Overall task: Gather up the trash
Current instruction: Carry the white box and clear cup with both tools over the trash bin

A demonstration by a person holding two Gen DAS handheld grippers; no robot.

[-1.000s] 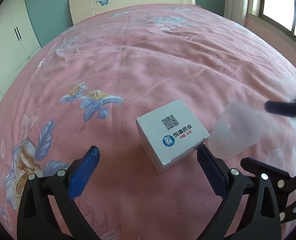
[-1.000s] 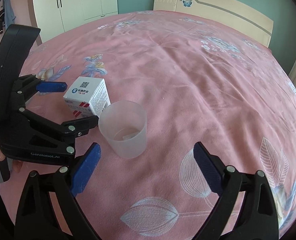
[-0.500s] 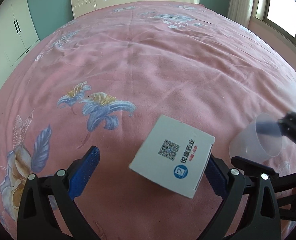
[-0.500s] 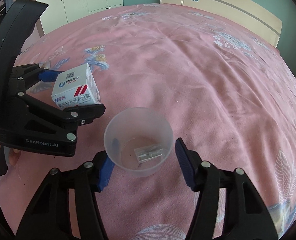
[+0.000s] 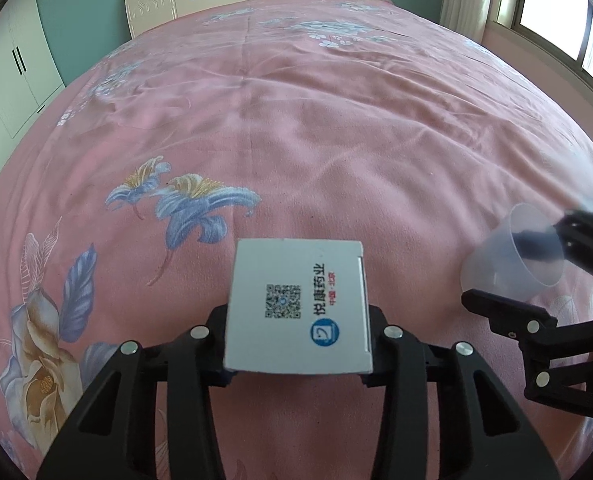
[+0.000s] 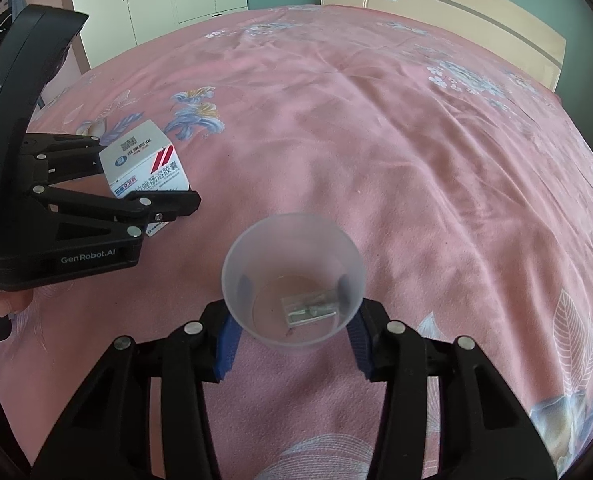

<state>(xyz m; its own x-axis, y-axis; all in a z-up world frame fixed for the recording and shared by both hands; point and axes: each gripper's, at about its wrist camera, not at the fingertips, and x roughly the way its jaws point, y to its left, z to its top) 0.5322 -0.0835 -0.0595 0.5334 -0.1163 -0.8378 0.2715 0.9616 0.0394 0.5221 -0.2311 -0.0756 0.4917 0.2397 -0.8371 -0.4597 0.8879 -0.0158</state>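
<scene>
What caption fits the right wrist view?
Right gripper closing on a translucent plastic cup above the pink bedspread.

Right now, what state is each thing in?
Box: closed, off the bed, between the left tongs, which are closing.
Cup: upright, a small scrap at its bottom, between the right tongs, which are closing.
Bed: covered by a pink floral sheet.

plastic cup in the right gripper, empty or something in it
Not empty. Through the open mouth of the plastic cup a small folded silvery scrap lies flat on its bottom; no liquid is visible.
</scene>
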